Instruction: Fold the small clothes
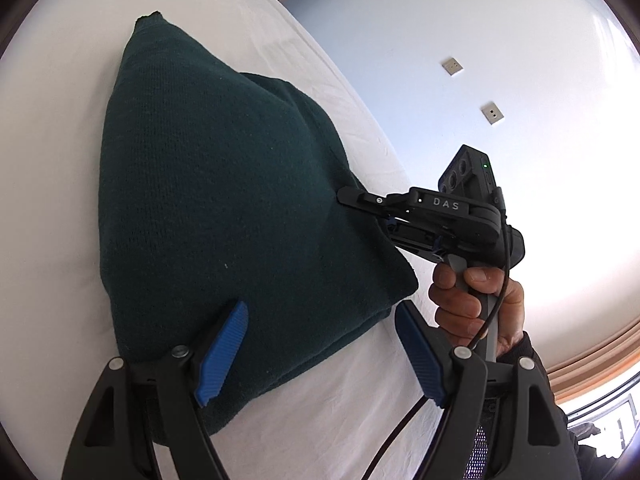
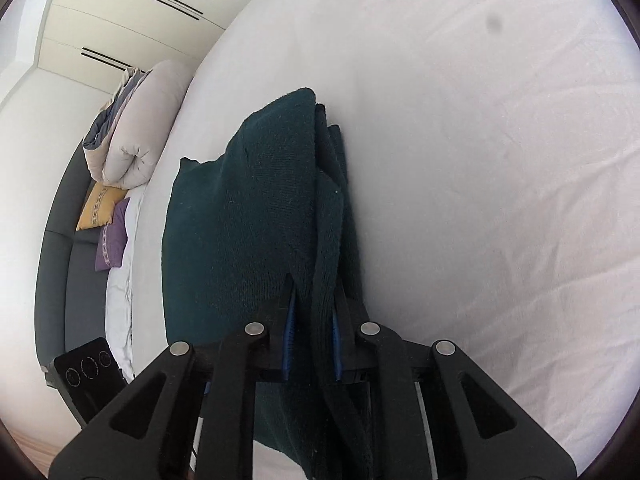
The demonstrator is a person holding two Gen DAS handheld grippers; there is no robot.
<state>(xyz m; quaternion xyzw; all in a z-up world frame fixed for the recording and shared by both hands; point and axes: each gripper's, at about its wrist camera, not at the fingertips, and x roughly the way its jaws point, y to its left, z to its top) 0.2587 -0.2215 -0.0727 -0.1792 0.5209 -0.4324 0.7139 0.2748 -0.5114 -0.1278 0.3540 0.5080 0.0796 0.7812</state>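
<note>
A dark green knitted sweater (image 1: pixel 220 200) lies partly folded on the white bed sheet (image 1: pixel 52 160). My left gripper (image 1: pixel 320 356) stands open just above the sweater's near corner, its blue pads (image 1: pixel 224 352) wide apart and touching nothing. A person's hand (image 1: pixel 468 300) holds the right gripper (image 1: pixel 352 200), whose tip bites into the sweater's right edge. In the right wrist view the right gripper (image 2: pixel 314 332) is shut on a bunched fold of the sweater (image 2: pixel 248 220), which is lifted off the sheet (image 2: pixel 480 160) into a ridge.
A rolled duvet (image 2: pixel 140 128), a yellow cushion (image 2: pixel 100 208) and a purple cushion (image 2: pixel 114 236) sit on a grey bench (image 2: pixel 56 260) beside the bed. A black device (image 2: pixel 86 372) lies near them. A pale wall with two sockets (image 1: pixel 452 66) stands past the bed's edge.
</note>
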